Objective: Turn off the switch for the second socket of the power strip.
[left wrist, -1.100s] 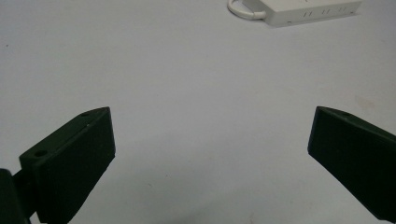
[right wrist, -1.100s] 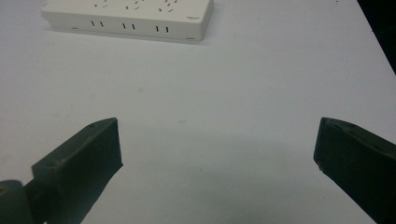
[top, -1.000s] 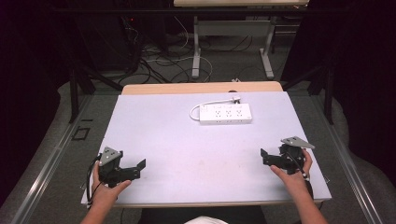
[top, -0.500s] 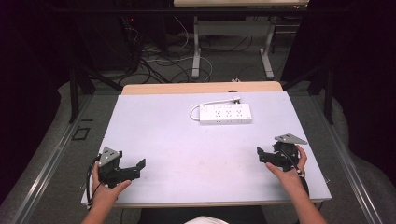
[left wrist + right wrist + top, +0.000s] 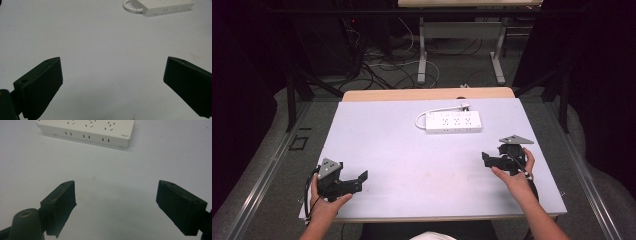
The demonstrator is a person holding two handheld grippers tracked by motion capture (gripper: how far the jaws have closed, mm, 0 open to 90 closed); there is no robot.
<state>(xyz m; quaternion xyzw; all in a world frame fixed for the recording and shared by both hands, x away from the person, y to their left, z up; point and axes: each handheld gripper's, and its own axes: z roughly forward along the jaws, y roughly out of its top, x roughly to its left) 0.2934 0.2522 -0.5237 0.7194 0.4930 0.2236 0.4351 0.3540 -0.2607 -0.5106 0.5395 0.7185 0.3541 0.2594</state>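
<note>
Item: power strip [image 5: 453,121] w/ looped cord. I'm holding both grippers, left [image 5: 354,181] & right [image 5: 490,159], wide, empty. Risk: snagging cord.

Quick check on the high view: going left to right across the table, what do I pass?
left gripper → power strip → right gripper, all on the white table.
</note>
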